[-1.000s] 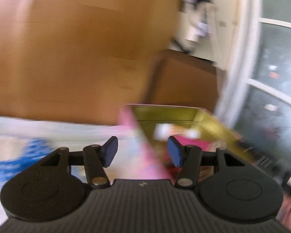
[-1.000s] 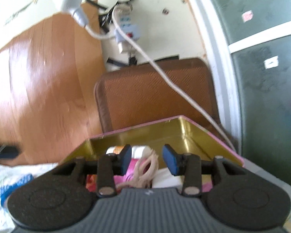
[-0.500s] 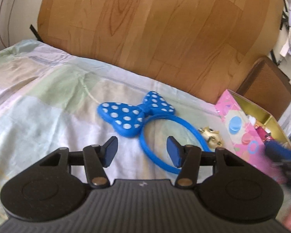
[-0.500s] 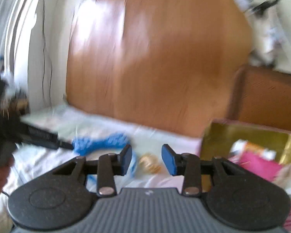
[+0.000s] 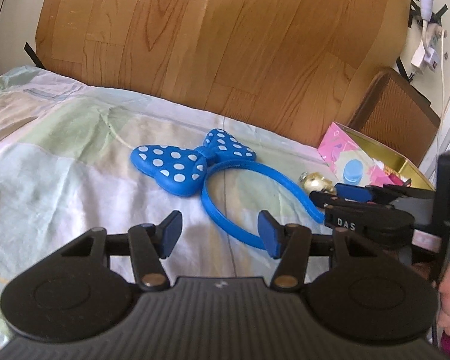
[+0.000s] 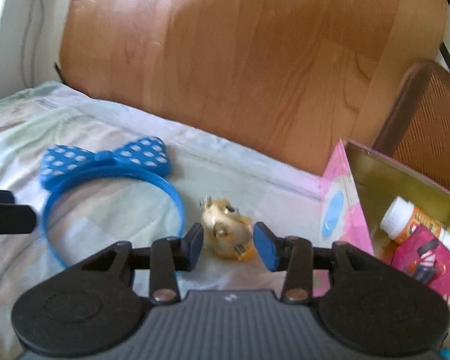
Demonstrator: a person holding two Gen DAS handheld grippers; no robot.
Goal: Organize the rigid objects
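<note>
The right gripper [image 6: 228, 244] hangs low over the bed sheet [image 5: 60, 180] with its 2 blue pads spread wide and holding nothing, and the small gold toy [image 6: 226, 231] sits directly ahead in the gap between them, slightly beyond the tips and touching neither pad as far as the right wrist view shows. That is the relation the next move probably turns on: the toy lies straight forward of this claw, so a short push ahead and a squeeze should take it, and the pink box [image 6: 342, 198] waits just to the right with its gold lining open to the top. The toy is rounded and lumpy, pale gold with amber bits and a dark spot like an eye; its shape is too blurred to give a clear long axis. The left gripper [image 5: 219, 237] is also wide open and empty, farther from the toy, pointing at the near curve of the blue headband [image 5: 240, 207], whose spotted bow [image 5: 192, 162] lies on the far left side and whose open ends point right toward the toy. Inside the box a white-capped bottle [image 6: 405, 219] and a pink packet [image 6: 426, 258] already lie. The right claw is clearly nearer the toy.
</note>
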